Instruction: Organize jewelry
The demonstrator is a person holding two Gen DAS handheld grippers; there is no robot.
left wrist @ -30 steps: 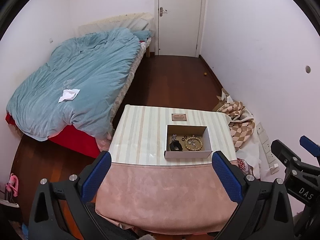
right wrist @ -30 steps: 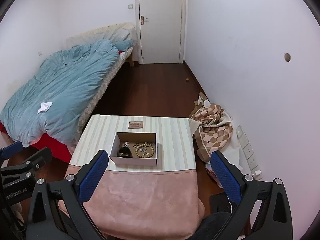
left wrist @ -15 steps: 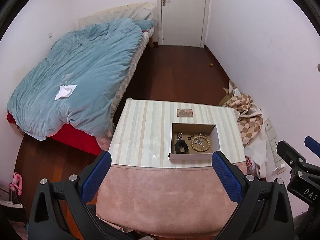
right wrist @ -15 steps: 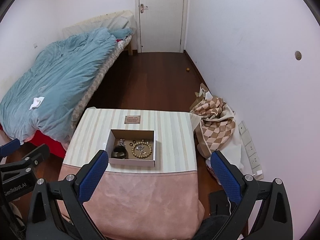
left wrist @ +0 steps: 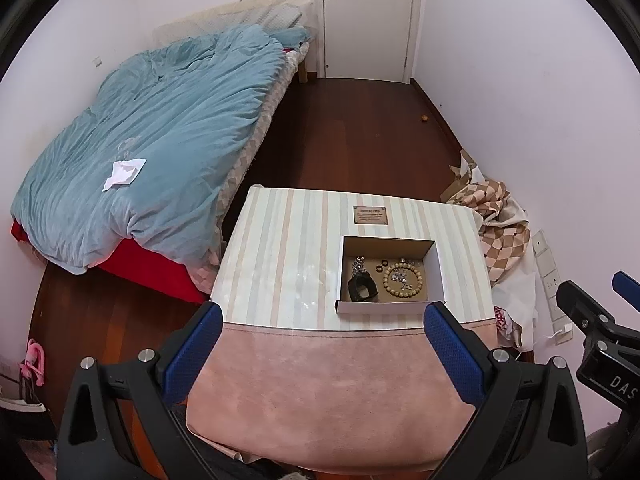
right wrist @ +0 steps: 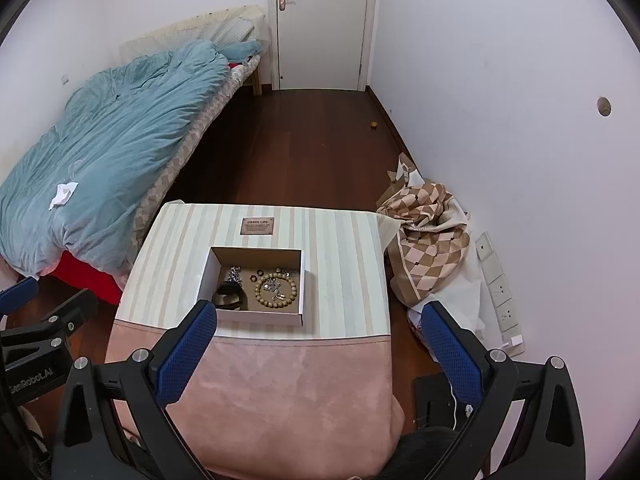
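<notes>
Box (left wrist: 390, 276) sits on striped part of table (left wrist: 288, 248), toward the near right in the left view. Inside, all loose on the box floor: bead bracelet (left wrist: 402, 279) at right with small silver pieces lying within its ring, two dark rings (left wrist: 381, 267) beside it, chain (left wrist: 357, 266) at back left, black cuff (left wrist: 363, 289) at front left. Small plaque (left wrist: 371, 215) lies on the table just behind the box.

Progress, as judged: all jewelry seen is in the box; nothing lies loose on the table. Whether sorting within the box is wanted, cannot tell. If collecting was the goal, it looks close to done.

Left gripper (left wrist: 322, 338): fingers spread wide, nothing between them, held well above and short of the box. Right gripper (right wrist: 320, 338): likewise spread and empty, high above the pink cloth (right wrist: 256, 392).

View differences: right view shows a wall hole (right wrist: 603, 106) and more of the checked fabric (right wrist: 428, 240); left view shows pink item (left wrist: 34, 362) on the floor at left. Each view catches the other gripper at its edge. Bed (left wrist: 152, 128) appears in both.
</notes>
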